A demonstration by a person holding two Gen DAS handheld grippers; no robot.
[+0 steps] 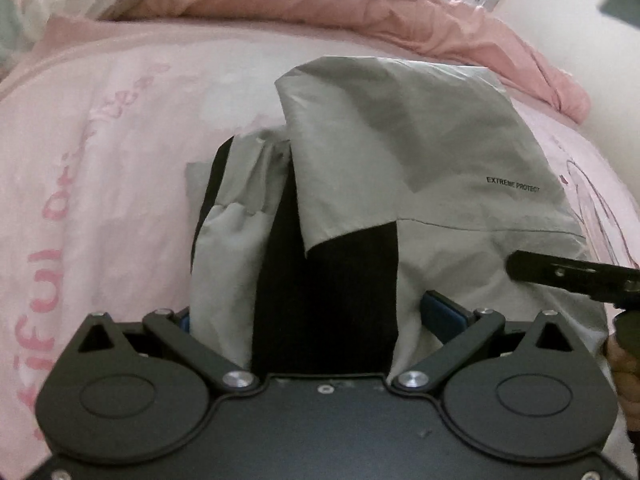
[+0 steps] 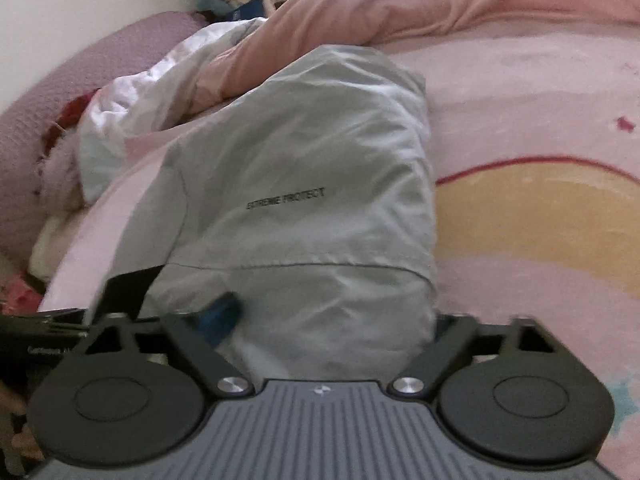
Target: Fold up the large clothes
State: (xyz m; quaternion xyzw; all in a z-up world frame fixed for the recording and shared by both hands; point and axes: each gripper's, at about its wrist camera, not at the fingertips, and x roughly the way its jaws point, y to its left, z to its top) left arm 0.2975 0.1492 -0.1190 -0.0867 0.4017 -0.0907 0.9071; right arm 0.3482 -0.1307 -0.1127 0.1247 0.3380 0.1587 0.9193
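A grey and black jacket (image 1: 420,152), printed "EXTREME PROTECT", lies folded in a bundle on the pink bed sheet (image 1: 100,140). In the left wrist view my left gripper (image 1: 314,316) stands open over the bundle's near edge. Its blue pads (image 1: 444,316) are spread wide, with grey and black cloth lying between them. In the right wrist view the jacket (image 2: 304,160) fills the middle. My right gripper (image 2: 336,320) is open, its jaws wide on either side of the grey cloth. One of its black fingers (image 1: 560,274) reaches in over the jacket's right side.
A bunched pink duvet (image 1: 360,0) runs along the far side of the bed. White clothes (image 2: 132,100) and a purple blanket (image 2: 60,80) lie by the wall at the left. The sheet carries a yellow rainbow print (image 2: 540,220). A hand (image 1: 624,360) shows at the right edge.
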